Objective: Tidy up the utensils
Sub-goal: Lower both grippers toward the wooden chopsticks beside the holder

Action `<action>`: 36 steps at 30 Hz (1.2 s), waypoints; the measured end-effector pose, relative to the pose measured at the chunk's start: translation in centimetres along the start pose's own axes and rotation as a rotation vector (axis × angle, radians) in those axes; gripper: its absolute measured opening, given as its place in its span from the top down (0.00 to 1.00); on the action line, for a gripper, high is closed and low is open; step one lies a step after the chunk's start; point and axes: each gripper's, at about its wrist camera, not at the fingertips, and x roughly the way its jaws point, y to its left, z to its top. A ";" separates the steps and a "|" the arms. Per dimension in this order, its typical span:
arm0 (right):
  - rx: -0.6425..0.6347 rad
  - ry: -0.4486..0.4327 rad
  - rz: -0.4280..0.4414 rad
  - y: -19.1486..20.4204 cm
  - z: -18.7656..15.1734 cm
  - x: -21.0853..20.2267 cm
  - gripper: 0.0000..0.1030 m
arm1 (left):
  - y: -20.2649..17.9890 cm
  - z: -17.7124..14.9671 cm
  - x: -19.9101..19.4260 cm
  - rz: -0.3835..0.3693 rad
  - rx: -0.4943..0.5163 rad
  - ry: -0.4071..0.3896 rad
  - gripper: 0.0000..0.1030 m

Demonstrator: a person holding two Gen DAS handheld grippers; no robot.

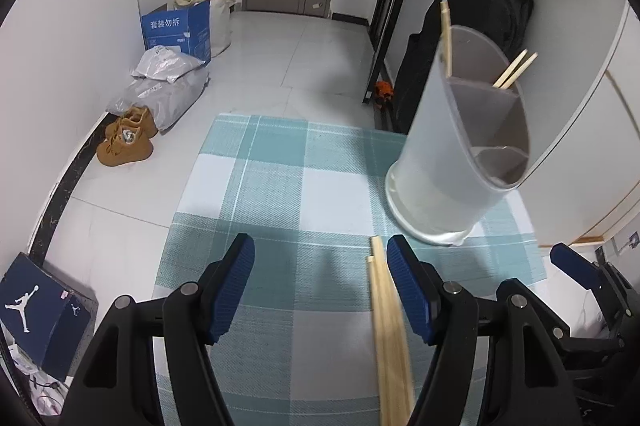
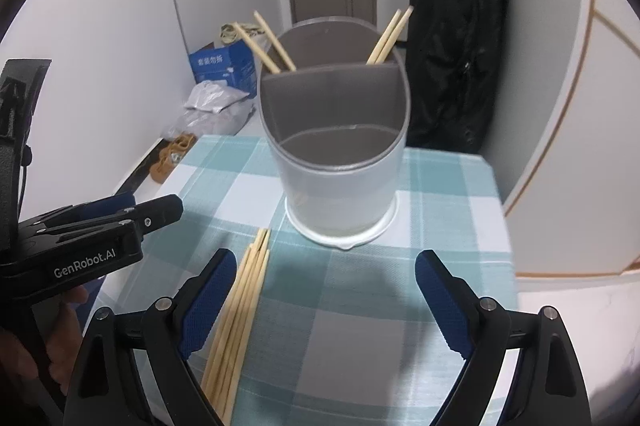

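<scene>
Left claw [image 1: 320, 290] hovering spread, nothing pinched, loose chopsticks [image 1: 390, 342] lying just inside its right pad, likely lining up for pick; right claw [image 2: 326, 306] gaping wide, empty, over checked table [image 2: 440, 177]; beyond, divided holder [image 2: 336, 129] standing upright, keeping stowed chopsticks [image 2: 390, 35] leaning in rear compartments

Teal-and-white checked tablecloth [image 2: 360, 306]

wrist views angled down, sharing holder [image 1: 460, 145]
</scene>
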 end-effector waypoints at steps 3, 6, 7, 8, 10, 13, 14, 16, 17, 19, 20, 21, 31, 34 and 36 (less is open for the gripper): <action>0.014 0.039 0.029 -0.1 0.1 1.2 0.14 | 0.3 -0.1 0.5 0.021 0.007 0.011 0.38; 0.018 0.095 0.073 0.0 -0.2 2.6 0.29 | 0.8 -0.1 1.2 0.036 0.005 0.039 0.38; 0.014 0.121 0.082 0.1 -0.4 3.3 0.34 | 1.0 -0.1 1.3 0.035 0.000 0.050 0.38; 0.011 0.143 0.085 0.2 -0.6 3.9 0.42 | 1.2 -0.1 1.6 0.032 -0.008 0.070 0.38; 0.005 0.188 0.103 0.5 -1.0 5.0 0.54 | 1.5 0.0 1.9 0.024 -0.019 0.093 0.38; -0.011 0.226 0.124 1.1 -1.4 6.2 0.68 | 2.0 0.0 2.3 0.028 -0.034 0.121 0.38; -0.016 0.232 0.135 1.3 -1.4 6.4 0.69 | 2.2 -0.1 2.4 0.025 -0.044 0.130 0.38; -0.034 0.238 0.149 1.8 -1.5 6.7 0.69 | 2.6 -0.2 2.5 0.023 -0.057 0.142 0.38; -0.038 0.238 0.162 2.0 -1.5 6.8 0.69 | 2.8 -0.2 2.6 0.019 -0.063 0.146 0.38; -0.048 0.244 0.180 2.5 -1.6 7.1 0.69 | 3.0 -0.3 2.7 0.018 -0.069 0.153 0.38; -0.057 0.250 0.180 2.8 -1.7 7.3 0.69 | 3.3 -0.3 2.8 0.016 -0.073 0.156 0.38; -0.068 0.254 0.174 3.0 -1.7 7.5 0.69 | 3.3 -0.3 2.8 0.014 -0.076 0.160 0.38; -0.192 0.248 0.086 5.3 -1.5 8.5 0.78 | 4.7 -0.4 2.9 0.011 -0.106 0.174 0.38; -0.191 0.268 0.068 5.1 -1.3 8.6 0.82 | 5.3 -0.3 3.0 0.006 -0.125 0.186 0.38; -0.208 0.281 0.049 5.5 -1.4 8.8 0.83 | 5.7 -0.2 2.9 -0.001 -0.134 0.191 0.38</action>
